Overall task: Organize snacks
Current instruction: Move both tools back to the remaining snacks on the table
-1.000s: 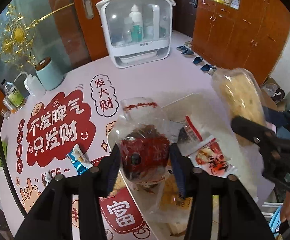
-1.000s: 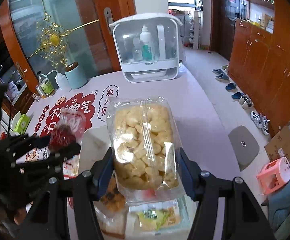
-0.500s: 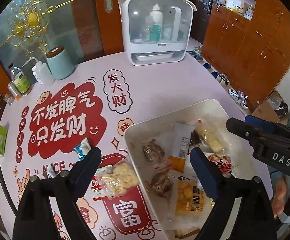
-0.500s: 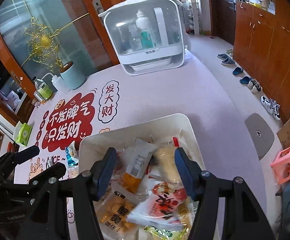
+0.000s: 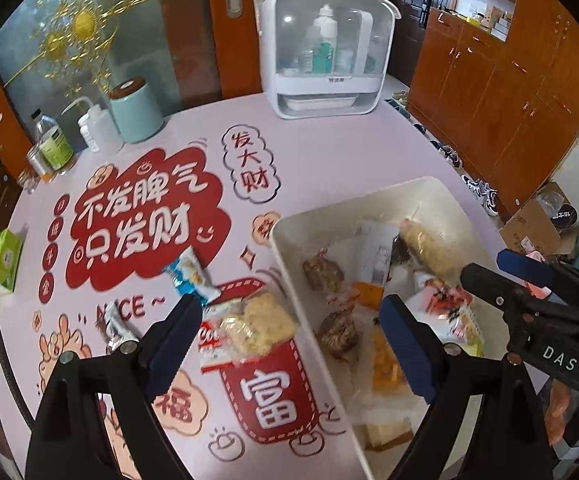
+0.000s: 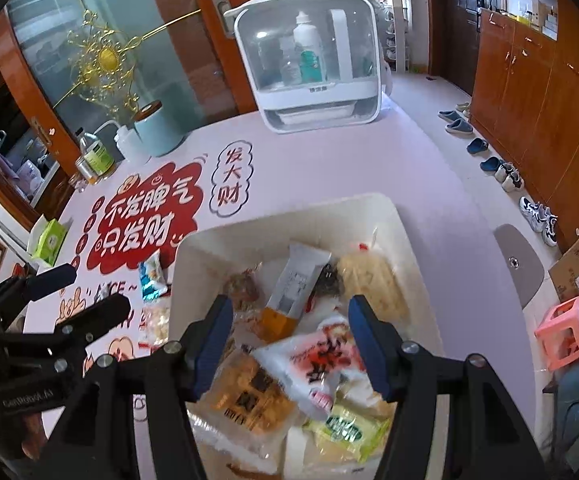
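Note:
A white tray (image 5: 285, 248) on the pink table holds several snack packets; it also shows in the right wrist view (image 6: 289, 216). My left gripper (image 5: 291, 340) is open and empty, straddling the tray's left rim. A clear bag of pale crackers (image 5: 257, 322), a blue-and-white packet (image 5: 189, 276) and a small dark packet (image 5: 115, 330) lie on the table left of the tray. My right gripper (image 6: 289, 344) is open and empty above the tray, over a white-and-red bag (image 6: 321, 360) and an orange packet (image 6: 249, 392). A bag of yellow puffs (image 6: 373, 284) lies in the tray.
A white cabinet with bottles (image 5: 325, 52) stands at the table's far edge. A teal canister (image 5: 135, 110), a squeeze bottle (image 5: 95, 128) and a jar (image 5: 51, 146) stand far left. A green box (image 5: 5, 256) sits at the left edge. Shoes and stools (image 6: 569, 332) are on the floor right.
Both grippers opened and dropped their bags: the dark red snack from the left and the yellow puffs from the right now lie in the tray. Both grippers have pulled back.

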Demonstrator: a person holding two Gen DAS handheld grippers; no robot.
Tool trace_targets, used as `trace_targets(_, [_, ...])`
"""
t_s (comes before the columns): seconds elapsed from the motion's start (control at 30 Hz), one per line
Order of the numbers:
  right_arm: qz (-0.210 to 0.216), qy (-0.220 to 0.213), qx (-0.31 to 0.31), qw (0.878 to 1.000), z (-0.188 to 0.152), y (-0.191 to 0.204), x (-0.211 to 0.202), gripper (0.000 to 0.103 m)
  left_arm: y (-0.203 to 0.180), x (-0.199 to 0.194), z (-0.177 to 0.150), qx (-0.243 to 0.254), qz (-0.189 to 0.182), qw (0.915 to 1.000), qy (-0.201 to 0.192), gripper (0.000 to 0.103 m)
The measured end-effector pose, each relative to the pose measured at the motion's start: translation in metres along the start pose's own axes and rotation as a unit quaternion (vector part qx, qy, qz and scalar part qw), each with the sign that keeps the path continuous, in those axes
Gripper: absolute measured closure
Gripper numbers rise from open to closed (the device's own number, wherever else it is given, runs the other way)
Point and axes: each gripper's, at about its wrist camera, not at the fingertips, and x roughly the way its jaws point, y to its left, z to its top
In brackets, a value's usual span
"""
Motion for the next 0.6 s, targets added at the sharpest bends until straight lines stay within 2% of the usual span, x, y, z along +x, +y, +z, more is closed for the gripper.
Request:
trace_targets(0.33, [0.01,0.04,0.014,0.999,-0.046,0.025,0.003,0.042,0.057,-0.026,-0.048,-0.028,0.022,0.9992,0.016,0.013])
trace_targets(0.6, [0.032,0.042,-0.013,0.999,-0.047,0.084,0.008,0.042,0.132,-0.05,-0.066,-0.075,0.054,0.9956,0.01,0.013])
